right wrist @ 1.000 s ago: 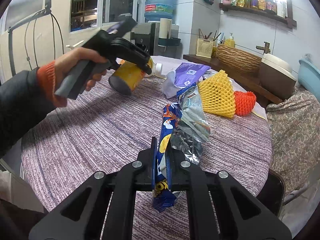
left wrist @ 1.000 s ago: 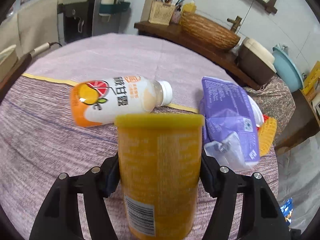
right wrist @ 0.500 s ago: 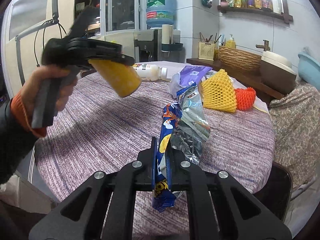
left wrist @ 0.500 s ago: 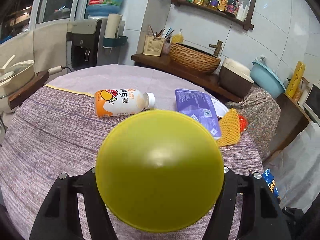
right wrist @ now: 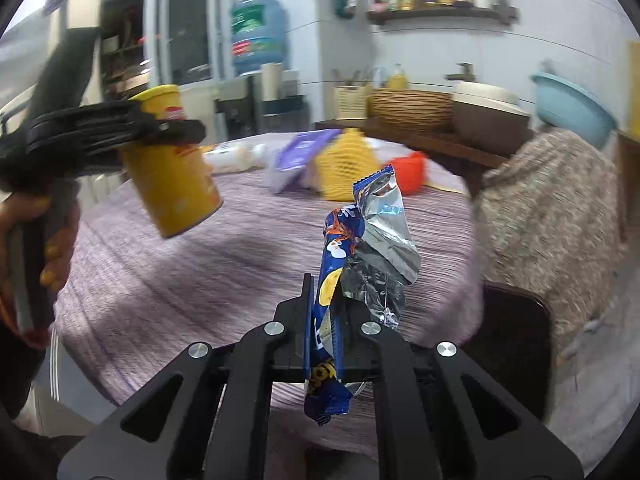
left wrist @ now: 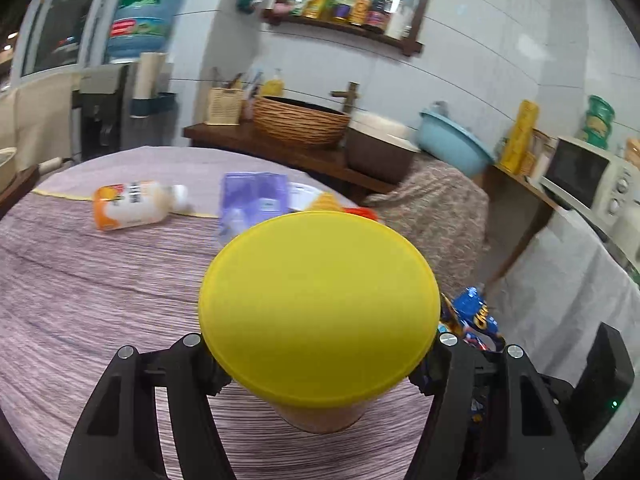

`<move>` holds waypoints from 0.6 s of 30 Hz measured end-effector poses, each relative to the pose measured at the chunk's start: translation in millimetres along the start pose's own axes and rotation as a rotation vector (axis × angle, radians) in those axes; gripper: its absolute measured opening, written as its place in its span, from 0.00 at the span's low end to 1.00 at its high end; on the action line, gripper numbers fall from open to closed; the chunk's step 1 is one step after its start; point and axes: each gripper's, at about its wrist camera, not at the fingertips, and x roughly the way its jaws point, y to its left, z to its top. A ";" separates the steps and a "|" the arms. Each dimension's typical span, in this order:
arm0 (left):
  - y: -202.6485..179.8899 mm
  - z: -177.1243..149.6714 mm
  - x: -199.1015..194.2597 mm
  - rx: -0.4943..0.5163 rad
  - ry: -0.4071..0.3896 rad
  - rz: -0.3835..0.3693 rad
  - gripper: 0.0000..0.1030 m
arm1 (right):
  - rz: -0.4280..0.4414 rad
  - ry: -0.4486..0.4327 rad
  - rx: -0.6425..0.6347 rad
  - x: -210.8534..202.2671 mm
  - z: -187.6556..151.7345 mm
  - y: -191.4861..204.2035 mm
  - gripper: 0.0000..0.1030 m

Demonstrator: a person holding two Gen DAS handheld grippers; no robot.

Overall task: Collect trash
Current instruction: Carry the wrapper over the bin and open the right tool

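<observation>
My left gripper (left wrist: pixel 320 356) is shut on a yellow canister (left wrist: pixel 318 308), whose lid faces the camera; in the right wrist view the canister (right wrist: pixel 176 176) hangs tilted above the table's left side. My right gripper (right wrist: pixel 324 312) is shut on a blue and silver snack wrapper (right wrist: pixel 360 248), held above the table's near edge; the wrapper also shows in the left wrist view (left wrist: pixel 474 318). On the table lie a juice bottle (left wrist: pixel 134 204), a purple packet (left wrist: pixel 254 196), a yellow foam net (right wrist: pixel 346 168) and an orange foam net (right wrist: pixel 410 166).
The round table has a purple striped cloth (left wrist: pixel 80 288). A wooden counter (left wrist: pixel 280 152) behind it carries a wicker basket (left wrist: pixel 300 120), a brown pot (left wrist: pixel 380 152) and a blue basin (left wrist: pixel 454 144). A dark bin (right wrist: pixel 512 328) stands at the table's right edge.
My left gripper has lifted the canister and swung it right, towards the table's right edge. My right gripper has risen with the wrapper still in it.
</observation>
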 end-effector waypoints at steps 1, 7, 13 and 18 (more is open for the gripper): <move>-13.7 -0.4 6.2 0.015 0.003 -0.029 0.63 | -0.025 -0.004 0.021 -4.2 -1.7 -10.4 0.08; -73.3 -6.5 35.8 0.081 0.032 -0.155 0.63 | -0.162 0.004 0.109 -17.6 -14.6 -66.8 0.08; -120.6 -19.6 69.7 0.126 0.088 -0.230 0.63 | -0.255 0.081 0.182 -0.6 -40.3 -122.7 0.08; -151.6 -35.2 91.9 0.162 0.118 -0.259 0.63 | -0.267 0.165 0.256 32.0 -73.2 -157.7 0.08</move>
